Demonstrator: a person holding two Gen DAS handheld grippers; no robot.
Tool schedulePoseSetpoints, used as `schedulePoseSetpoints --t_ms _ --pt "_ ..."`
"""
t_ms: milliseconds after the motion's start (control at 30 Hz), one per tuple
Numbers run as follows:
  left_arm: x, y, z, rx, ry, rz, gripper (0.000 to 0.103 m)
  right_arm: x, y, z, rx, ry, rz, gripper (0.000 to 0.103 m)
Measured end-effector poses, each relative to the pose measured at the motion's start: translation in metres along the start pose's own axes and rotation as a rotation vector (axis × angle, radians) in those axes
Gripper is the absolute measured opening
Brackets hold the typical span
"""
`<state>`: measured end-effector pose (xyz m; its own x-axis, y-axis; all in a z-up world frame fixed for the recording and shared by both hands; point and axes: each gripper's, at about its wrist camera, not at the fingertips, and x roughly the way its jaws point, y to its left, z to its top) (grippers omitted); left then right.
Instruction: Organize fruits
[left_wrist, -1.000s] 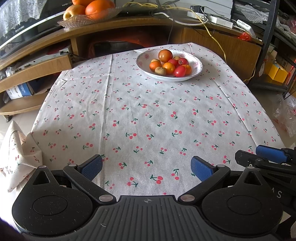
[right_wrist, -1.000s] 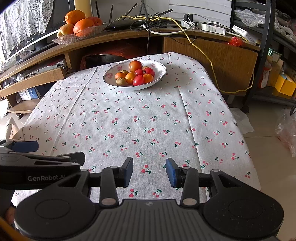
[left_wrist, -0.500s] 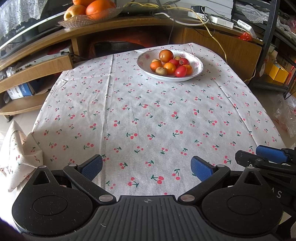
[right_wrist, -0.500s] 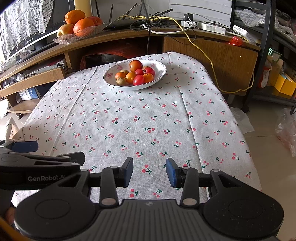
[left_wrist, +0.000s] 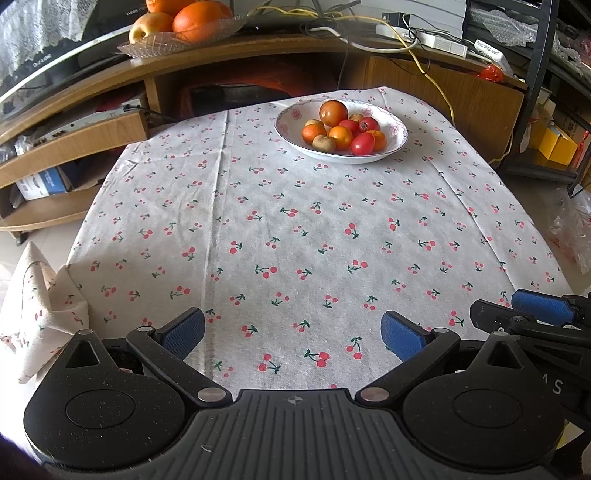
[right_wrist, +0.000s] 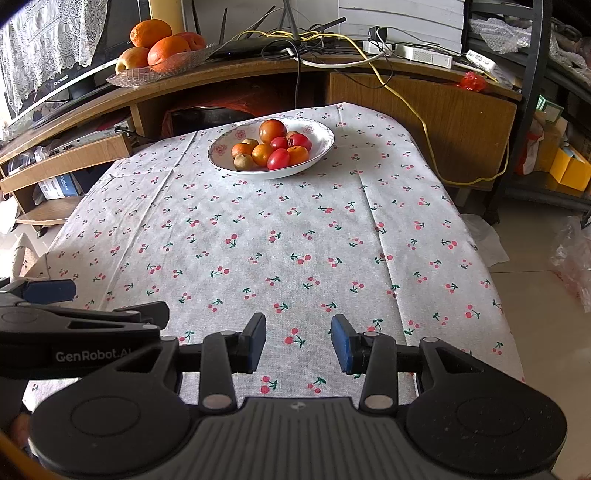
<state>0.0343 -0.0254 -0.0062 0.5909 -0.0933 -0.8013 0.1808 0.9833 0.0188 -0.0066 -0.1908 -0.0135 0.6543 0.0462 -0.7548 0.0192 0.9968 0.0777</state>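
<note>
- One white bowl (left_wrist: 397, 130) with a floral rim, resting at the far end of the worktop (left_wrist: 295, 229), which wears a cherry-print cloth.
- In the bowl, a pile of fruits (right_wrist: 271, 147): one large reddish-orange round one (left_wrist: 333, 113) at the back, three small oranges (left_wrist: 340, 137), three red tomato-like ones (left_wrist: 362, 143), and at least two brownish ones (left_wrist: 324, 143), a third possibly half hidden behind.
- All touching or heaped together; none lying loose on the cloth.
- One glass dish (right_wrist: 162, 72) on the wooden shelf behind, holding more oranges and an apple-like fruit; exact count there hard to tell.
- Left gripper (left_wrist: 293, 332) near the front edge of the worktop, jaws spread wide, blue pads (left_wrist: 184, 330) well apart, nothing between them, touching nothing.
- Right gripper (right_wrist: 298, 343) just beside the left one, jaws parted about halfway, narrower than the left pair, likewise holding nothing.
- Both grippers well apart from the bowl, with bare cloth between.
</note>
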Motion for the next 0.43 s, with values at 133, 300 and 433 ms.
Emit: schedulePoseSetpoints --t_ms 133,300,433 --pt "-0.0001 -0.0024 0.0 -0.001 -0.001 0.004 0.103 -0.0002 -0.0005 0.0007 0.001 0.001 0.0 0.04" --pt "0.0 -0.0036 0.0 -0.002 -0.007 0.014 0.103 0.0003 0.0018 -0.0004 -0.001 0.0 0.004 0.04" --pt "0.0009 -0.0036 0.0005 -0.01 0.001 0.011 0.103 0.0004 0.002 -0.0002 0.0 0.0 0.006 0.04"
